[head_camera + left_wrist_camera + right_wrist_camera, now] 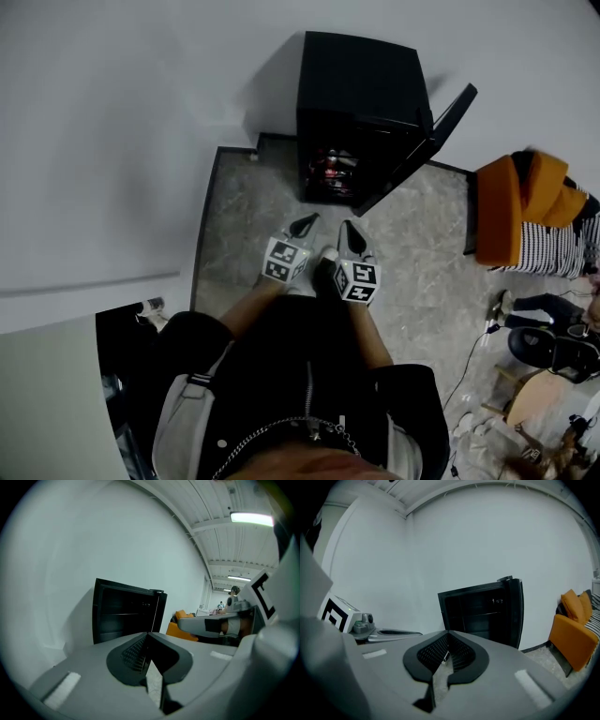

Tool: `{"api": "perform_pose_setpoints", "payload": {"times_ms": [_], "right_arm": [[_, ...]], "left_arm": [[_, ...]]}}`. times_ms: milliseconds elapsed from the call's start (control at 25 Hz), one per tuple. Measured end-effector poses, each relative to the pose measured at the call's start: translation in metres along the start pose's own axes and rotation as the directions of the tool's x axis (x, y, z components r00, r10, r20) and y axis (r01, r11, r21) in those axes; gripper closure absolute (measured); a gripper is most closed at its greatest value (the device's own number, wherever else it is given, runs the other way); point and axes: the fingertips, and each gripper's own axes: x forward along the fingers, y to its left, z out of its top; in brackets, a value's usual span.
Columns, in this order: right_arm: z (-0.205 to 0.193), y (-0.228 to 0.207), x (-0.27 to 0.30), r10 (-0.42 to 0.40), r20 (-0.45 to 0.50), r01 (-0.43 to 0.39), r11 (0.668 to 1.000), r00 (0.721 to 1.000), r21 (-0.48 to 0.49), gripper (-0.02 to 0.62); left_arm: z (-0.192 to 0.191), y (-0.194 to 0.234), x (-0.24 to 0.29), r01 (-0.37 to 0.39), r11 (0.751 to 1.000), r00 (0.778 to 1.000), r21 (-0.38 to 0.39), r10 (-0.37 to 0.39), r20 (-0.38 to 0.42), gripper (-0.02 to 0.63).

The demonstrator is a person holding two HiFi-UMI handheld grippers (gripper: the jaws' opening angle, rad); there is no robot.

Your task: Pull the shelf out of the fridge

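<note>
- Standing before the black fridge (361,112), we see its door (431,141) swung open to our right.
- Our left claw (148,637) and right claw (446,634) are each pressed together with nothing between the jaws, held side by side and well apart from the fridge.
- The shelf (485,614) sits inside the fridge, a thin level line across the dark interior.
- An orange chair (511,211) stands off to the right.
</note>
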Motion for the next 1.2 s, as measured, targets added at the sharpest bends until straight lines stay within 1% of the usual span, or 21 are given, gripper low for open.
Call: {"api": "perform_pose_setpoints", "payload": {"times_ms": [360,520,680,800,920,1080,1200], "right_arm": [[0.029,-0.044,0.039,0.025,0.008,-0.025,0.999,1.000,0.022,0.592],[0.041,-0.053,0.060,0.051,0.005,-0.052,0.999,0.999,0.010,0.592],[0.058,-0.072,0.086,0.060,0.018,-0.060,0.998,0.998,0.002,0.592],[0.069,-0.089,0.100,0.051,0.038,-0.051,0.999,0.998,0.013,0.592],[0.070,-0.096,0.119,0.055,0.045,-0.056,0.998,0.997,0.035,0.592],[0.076,-0.125,0.156,0.055,0.021,-0.056,0.997,0.998,0.054,0.592],[0.073,-0.134,0.177,0.057,-0.008,-0.056,0.996,0.998,0.062,0.592]], "left_arm": [[0.034,0.004,0.052,-0.011,1.000,1.000,0.014,0.010,0.015,0.597],[0.051,0.008,0.066,-0.030,0.999,0.999,0.022,0.029,0.033,0.595],[0.064,0.014,0.086,-0.050,0.998,0.998,0.030,0.049,0.043,0.597],[0.070,0.006,0.099,-0.035,0.998,0.999,0.053,0.033,0.042,0.595],[0.071,0.002,0.101,-0.030,0.997,0.999,0.073,0.027,0.047,0.597],[0.082,0.003,0.127,-0.039,0.996,0.999,0.080,0.036,0.034,0.597],[0.085,0.008,0.130,-0.063,0.995,0.998,0.075,0.061,0.031,0.597]]}}
